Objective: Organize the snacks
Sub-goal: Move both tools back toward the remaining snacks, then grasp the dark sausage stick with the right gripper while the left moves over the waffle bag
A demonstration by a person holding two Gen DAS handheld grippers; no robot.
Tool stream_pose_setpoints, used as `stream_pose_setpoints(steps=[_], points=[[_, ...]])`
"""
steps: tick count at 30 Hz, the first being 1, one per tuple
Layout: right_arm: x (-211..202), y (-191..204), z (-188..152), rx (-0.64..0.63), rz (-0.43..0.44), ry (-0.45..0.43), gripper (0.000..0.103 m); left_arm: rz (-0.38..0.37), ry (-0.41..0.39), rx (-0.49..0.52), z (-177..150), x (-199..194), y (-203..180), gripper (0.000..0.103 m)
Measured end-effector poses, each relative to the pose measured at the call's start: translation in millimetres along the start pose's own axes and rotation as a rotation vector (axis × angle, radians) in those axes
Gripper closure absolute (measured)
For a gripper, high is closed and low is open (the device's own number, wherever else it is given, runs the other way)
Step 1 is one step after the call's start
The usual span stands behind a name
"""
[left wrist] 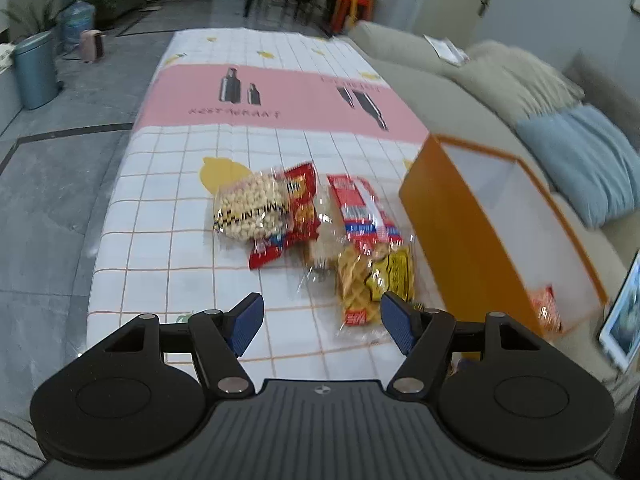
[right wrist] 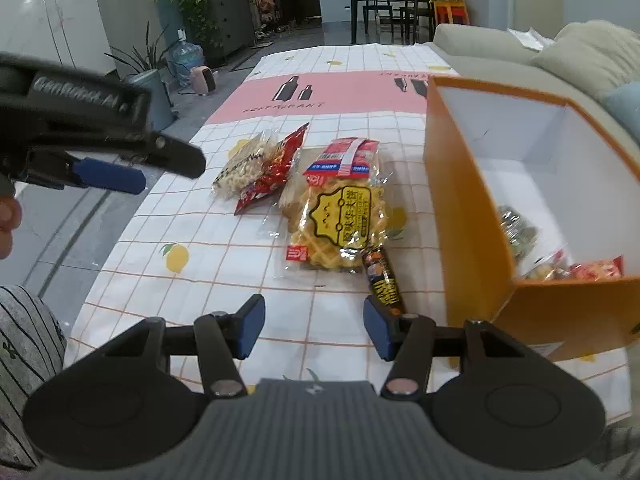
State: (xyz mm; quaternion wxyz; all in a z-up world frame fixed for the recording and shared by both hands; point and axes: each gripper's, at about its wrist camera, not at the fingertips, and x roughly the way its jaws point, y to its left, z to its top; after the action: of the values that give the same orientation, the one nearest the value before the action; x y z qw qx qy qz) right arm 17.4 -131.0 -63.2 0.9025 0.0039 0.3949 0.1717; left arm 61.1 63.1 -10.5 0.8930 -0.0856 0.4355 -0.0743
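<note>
Your left gripper (left wrist: pixel 322 320) and right gripper (right wrist: pixel 314 326) both gape empty. The waffle pack (right wrist: pixel 340 220) lies on the desk (right wrist: pixel 200 280) just left of the orange box (right wrist: pixel 472 216).

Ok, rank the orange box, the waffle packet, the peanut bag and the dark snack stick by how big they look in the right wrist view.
1. orange box, by far the largest.
2. waffle packet.
3. peanut bag, though it lies farther from the camera and is partly covered, so it may really match the waffles.
4. dark snack stick, smallest.
</note>
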Motion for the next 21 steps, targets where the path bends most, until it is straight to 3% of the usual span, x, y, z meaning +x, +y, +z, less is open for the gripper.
stream_pose_setpoints(steps=[2, 5, 11, 14, 19, 21], points=[[2.7, -1.5, -3.0, -0.005, -0.014, -0.011, 0.034, 0.009, 0.028, 0.008, -2.4, 5.0, 3.3, 0.024], [9.2, 0.1, -7.6, -0.028, -0.05, -0.003, 0.034, 0.002, 0.064, 0.001, -5.0, 13.3, 11.4, 0.024], [32.1, -1.7, -11.9, -0.006, -0.064, 0.04, 0.034, 0.017, 0.104, 0.0, -7.5, 24.8, 18.8, 0.024], [40.7, -0.7, -11.3, 0.007, -0.122, 0.019, 0.034, 0.022, 0.1, 0.019, -6.6, 25.0, 15.5, 0.024], [59.5, 11.0, -6.8, -0.146, -0.215, -0.041, 0.035, 0.053, 0.058, 0.04, -5.3, 19.7, 10.1, 0.024], [70.0, 14.8, -6.6, -0.181, -0.267, -0.026, 0.043, 0.056, 0.044, 0.05, -4.9, 17.4, 9.6, 0.024]])
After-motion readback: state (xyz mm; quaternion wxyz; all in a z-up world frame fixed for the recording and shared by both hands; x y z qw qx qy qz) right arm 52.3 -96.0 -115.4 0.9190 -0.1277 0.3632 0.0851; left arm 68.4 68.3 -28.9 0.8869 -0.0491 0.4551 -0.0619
